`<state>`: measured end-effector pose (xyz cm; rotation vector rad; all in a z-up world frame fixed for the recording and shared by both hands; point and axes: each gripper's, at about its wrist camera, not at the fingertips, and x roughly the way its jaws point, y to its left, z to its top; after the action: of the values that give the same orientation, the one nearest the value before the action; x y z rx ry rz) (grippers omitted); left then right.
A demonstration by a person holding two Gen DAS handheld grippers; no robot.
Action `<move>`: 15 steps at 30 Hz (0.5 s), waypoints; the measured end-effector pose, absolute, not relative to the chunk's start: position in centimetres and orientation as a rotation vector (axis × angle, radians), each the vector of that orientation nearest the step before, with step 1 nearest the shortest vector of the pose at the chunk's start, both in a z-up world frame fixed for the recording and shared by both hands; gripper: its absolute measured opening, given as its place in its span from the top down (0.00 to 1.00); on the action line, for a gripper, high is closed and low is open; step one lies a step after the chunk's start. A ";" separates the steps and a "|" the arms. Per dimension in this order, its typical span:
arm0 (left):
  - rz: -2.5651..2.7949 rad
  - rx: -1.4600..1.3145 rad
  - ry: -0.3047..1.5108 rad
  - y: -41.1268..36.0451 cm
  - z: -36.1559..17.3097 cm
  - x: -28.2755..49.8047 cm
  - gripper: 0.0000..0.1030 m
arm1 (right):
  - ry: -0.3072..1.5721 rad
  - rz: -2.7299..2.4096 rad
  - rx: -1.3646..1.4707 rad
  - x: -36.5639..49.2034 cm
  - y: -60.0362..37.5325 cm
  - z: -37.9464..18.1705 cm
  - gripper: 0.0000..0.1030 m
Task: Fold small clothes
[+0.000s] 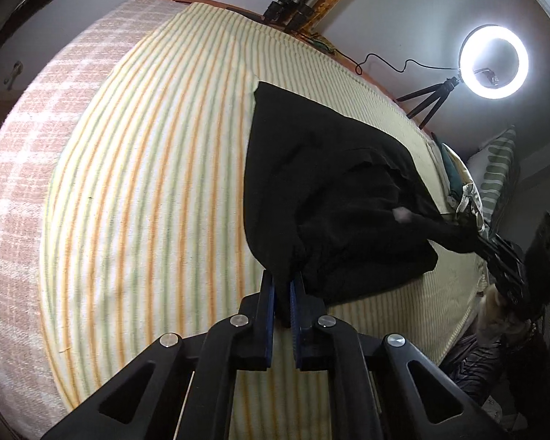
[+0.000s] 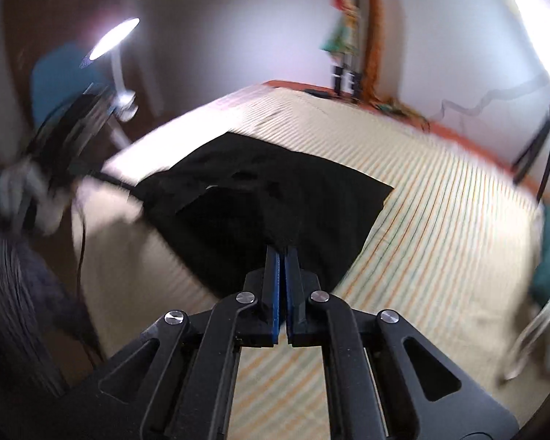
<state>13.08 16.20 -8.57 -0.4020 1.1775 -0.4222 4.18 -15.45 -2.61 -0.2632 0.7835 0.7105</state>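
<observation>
The garment (image 1: 311,183), black and small, is lying on the striped bed cover (image 1: 146,183), toward the right side of the bed in the left wrist view. Both grippers are holding it at its near edge.

The left gripper (image 1: 282,289) is gripping a bunched corner of cloth; its jaws are clamped on the fabric, with dark cloth filling the gap between the blue pads. The right gripper (image 2: 284,256) is gripping another point on the near edge; its jaws are pressed together on a thin layer of cloth. The right wrist view is blurring, which suggests motion.

Progress, as a judgement: the fold is under way but not complete. The far part of the garment is lying flat on the cover, while the near part is being lifted and is forming loose, doubled layers. No neat folded stack is showing. Remaining work appears to be carrying the held edge across, laying it flat and releasing.

A ring light (image 1: 495,60) is standing beyond the far right of the bed.
</observation>
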 end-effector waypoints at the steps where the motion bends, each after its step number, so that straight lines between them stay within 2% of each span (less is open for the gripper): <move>1: -0.420 -0.402 1.178 16.4 -8.6 13.0 0.96 | 0.783 0.715 -0.305 3.2 -15.4 -2.6 0.96; 4: -0.408 -0.398 1.181 16.8 -8.8 12.9 0.96 | 0.810 0.705 -0.339 1.8 -16.3 -3.1 0.95; 6: -0.412 -0.402 1.184 16.9 -8.8 12.8 0.96 | 0.851 0.679 -0.240 2.2 -17.8 -3.3 0.62; 8: -0.418 -0.387 1.183 16.7 -8.8 12.7 0.96 | 0.888 0.656 -0.050 3.6 -20.1 -3.2 0.53; 15: -0.437 -0.394 1.183 15.9 -8.5 12.9 0.96 | 1.120 0.647 0.409 7.4 -22.8 -7.5 0.52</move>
<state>12.87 15.95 -8.54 -0.3936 1.1826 -0.4369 7.39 -22.78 -7.45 0.4087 1.1205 0.6467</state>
